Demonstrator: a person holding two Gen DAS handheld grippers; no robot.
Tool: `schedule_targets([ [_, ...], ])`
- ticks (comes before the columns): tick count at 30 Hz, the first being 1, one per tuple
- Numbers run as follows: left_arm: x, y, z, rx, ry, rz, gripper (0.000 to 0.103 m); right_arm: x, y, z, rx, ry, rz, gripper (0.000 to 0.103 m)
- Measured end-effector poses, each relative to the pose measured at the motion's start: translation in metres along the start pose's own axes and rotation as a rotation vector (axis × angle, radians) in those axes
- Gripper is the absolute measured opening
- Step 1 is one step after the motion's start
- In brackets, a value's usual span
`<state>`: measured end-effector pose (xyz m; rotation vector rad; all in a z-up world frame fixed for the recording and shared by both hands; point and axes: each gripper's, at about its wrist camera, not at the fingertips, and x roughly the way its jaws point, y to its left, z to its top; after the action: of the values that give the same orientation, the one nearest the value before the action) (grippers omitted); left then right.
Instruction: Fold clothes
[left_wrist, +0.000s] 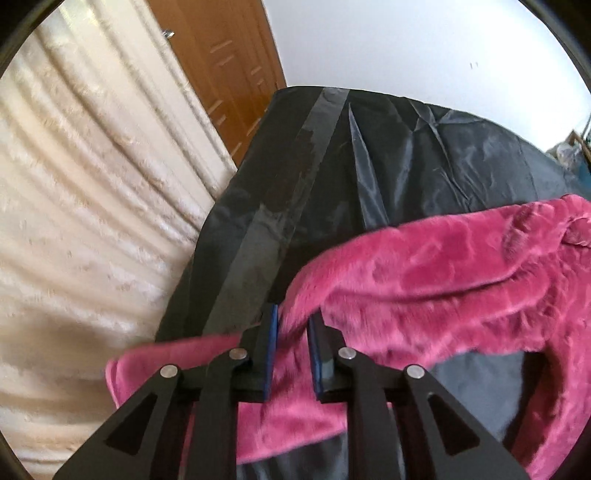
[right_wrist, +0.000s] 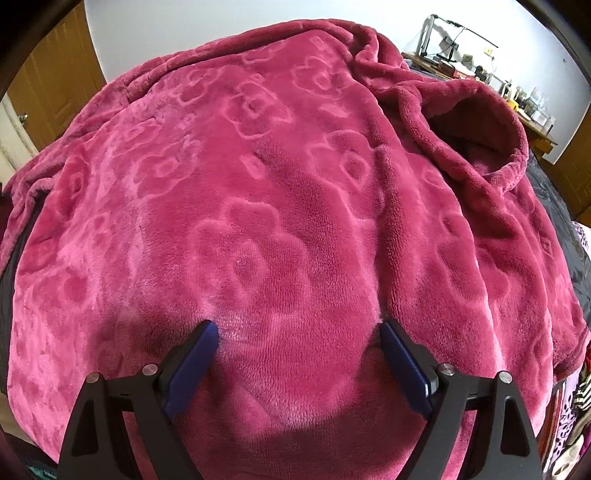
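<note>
We see the left gripper (left_wrist: 293, 325) pinching the pink fleece robe (left_wrist: 424, 280) over black sheeting (left_wrist: 424, 147); the right gripper (right_wrist: 299, 332), fingers open, rests on the robe (right_wrist: 288, 192).

The left gripper (left_wrist: 293, 321) had its two blue-padded fingers (left_wrist: 271, 347) drawn close, seemingly pinching the pink garment (left_wrist: 424, 280), though blur made contact hard to confirm. The right gripper (right_wrist: 299, 332) hung spread wide, fingertips pressing down.

No text, label, brand, number or sign can be read in either wrist view.
</note>
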<state>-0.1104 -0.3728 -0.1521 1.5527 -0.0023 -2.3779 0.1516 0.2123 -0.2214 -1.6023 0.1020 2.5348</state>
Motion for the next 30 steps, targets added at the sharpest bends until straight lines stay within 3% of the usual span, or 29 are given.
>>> schedule_targets([
  [4, -0.031, -0.003, -0.029, -0.008, -0.012, -0.086, 0.019, 0.001, 0.001, 0.001, -0.001, -0.008, 0.002, 0.092],
  [8, -0.054, -0.026, -0.062, 0.071, 0.005, -0.231, 0.035, -0.014, -0.009, -0.020, -0.005, -0.017, 0.005, 0.092],
  [13, -0.076, -0.082, -0.117, 0.224, 0.047, -0.411, 0.036, -0.024, -0.023, -0.031, -0.019, -0.020, 0.014, 0.093],
  [17, -0.085, -0.127, -0.157, 0.333, 0.078, -0.455, 0.036, -0.026, -0.025, -0.030, -0.046, -0.009, 0.030, 0.093],
  [21, -0.083, -0.157, -0.182, 0.383, 0.100, -0.434, 0.036, -0.033, -0.035, -0.030, -0.058, 0.028, 0.027, 0.093],
  [24, -0.079, -0.166, -0.188, 0.378, 0.101, -0.399, 0.035, -0.050, -0.034, -0.039, -0.100, -0.004, 0.042, 0.093],
  [26, -0.071, -0.164, -0.188, 0.346, 0.123, -0.320, 0.009, -0.059, -0.035, -0.045, -0.132, -0.018, 0.060, 0.093],
  [27, -0.065, -0.162, -0.187, 0.330, 0.140, -0.274, 0.002, -0.062, -0.037, -0.047, -0.138, -0.022, 0.069, 0.093],
  [28, -0.058, -0.155, -0.187, 0.296, 0.162, -0.218, 0.002, -0.065, -0.040, -0.050, -0.142, -0.025, 0.079, 0.093],
  [30, -0.050, -0.140, -0.188, 0.236, 0.188, -0.177, 0.002, -0.072, -0.046, -0.055, -0.142, -0.026, 0.095, 0.093],
])
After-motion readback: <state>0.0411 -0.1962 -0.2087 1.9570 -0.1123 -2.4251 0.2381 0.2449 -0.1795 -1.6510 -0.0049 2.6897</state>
